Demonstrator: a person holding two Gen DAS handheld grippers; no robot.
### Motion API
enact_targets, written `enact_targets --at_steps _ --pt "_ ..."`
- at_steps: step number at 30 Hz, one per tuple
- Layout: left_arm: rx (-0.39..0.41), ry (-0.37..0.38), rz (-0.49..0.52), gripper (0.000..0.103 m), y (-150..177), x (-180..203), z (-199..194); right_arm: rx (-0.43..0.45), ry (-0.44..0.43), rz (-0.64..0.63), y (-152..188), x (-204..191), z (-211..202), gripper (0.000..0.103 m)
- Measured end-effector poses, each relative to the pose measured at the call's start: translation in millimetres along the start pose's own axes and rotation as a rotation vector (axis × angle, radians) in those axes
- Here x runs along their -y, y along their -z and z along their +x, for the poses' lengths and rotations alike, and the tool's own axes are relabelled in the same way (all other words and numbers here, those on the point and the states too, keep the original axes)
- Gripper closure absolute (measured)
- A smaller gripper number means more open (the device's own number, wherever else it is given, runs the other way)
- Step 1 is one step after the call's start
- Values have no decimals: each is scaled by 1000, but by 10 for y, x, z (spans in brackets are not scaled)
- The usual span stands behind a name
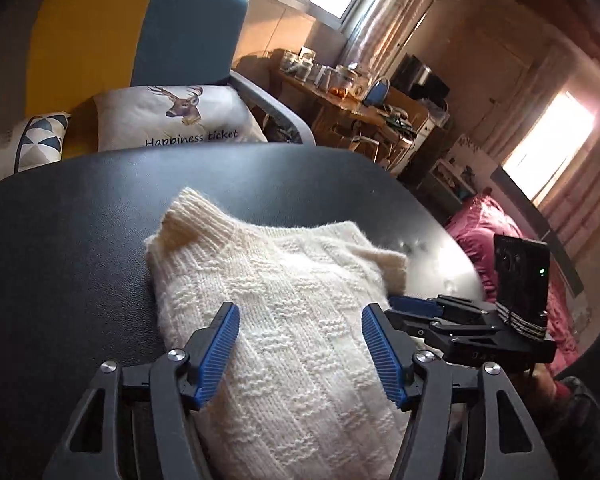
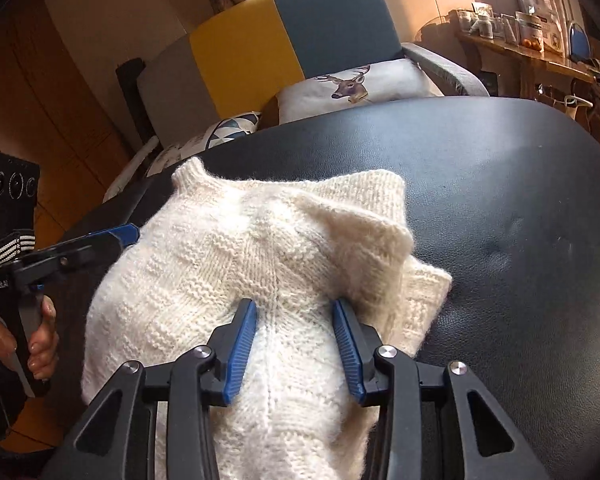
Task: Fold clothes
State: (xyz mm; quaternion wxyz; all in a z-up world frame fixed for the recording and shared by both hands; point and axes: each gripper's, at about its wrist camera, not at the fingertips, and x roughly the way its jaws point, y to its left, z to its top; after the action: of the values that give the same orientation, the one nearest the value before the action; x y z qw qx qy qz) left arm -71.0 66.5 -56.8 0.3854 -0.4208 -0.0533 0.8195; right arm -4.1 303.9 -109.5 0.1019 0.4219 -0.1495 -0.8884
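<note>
Black leather-like table [image 1: 80, 220] carries a cream knitted sweater [image 1: 284, 320], folded into a thick bundle near its front edge. The left gripper [image 1: 300, 316] sits over the bundle's near end, its blue-padded fingers spread wide with knit between them, gripping nothing. The right gripper [image 2: 295, 312] rests on the bundle's right side, fingers likewise spread apart, the sweater's seam running up between them.

Sweater [image 1: 284, 320] near end cut off by bottom edge.
</note>
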Motion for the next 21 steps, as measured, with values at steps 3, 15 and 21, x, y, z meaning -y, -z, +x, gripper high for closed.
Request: enact_targets --at_steps 3,15,21 --pt "18 -18 13 35 85 36 -141 22 -7 3 16 -49 -171 62" --pt "-87 -171 225 22 628 320 169 -23 -12 -138 569 -338 -211 64" --pt "-56 -159 125 21 557 233 -53 10 -50 -65 554 -277 -267 65"
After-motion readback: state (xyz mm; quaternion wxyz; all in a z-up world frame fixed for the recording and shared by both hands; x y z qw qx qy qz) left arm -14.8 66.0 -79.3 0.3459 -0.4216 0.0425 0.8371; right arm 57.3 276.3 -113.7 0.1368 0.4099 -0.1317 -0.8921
